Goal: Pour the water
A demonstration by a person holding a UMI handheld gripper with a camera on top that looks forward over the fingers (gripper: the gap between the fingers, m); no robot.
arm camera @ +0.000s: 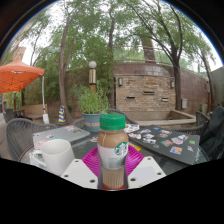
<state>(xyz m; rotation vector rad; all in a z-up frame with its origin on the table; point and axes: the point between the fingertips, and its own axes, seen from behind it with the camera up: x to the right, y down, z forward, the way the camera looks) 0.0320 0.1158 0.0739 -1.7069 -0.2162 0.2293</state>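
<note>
A glass Starbucks bottle (113, 148) with a brown cap and a white label, filled with light brown drink, stands upright between my fingers. My gripper (113, 166) is shut on it, with the pink pads (91, 160) pressing on both sides of its lower half. A white mug (55, 154) stands to the left of the bottle, close beside the left finger. Whether the bottle's base touches the table is hidden by the fingers.
An outdoor table (165, 143) carries scattered cards to the right and a flat box (60, 133) at the left. A potted plant (93, 104) stands beyond the bottle. A wicker chair (17, 136), an orange umbrella (18, 76) and a stone wall (148, 92) lie farther off.
</note>
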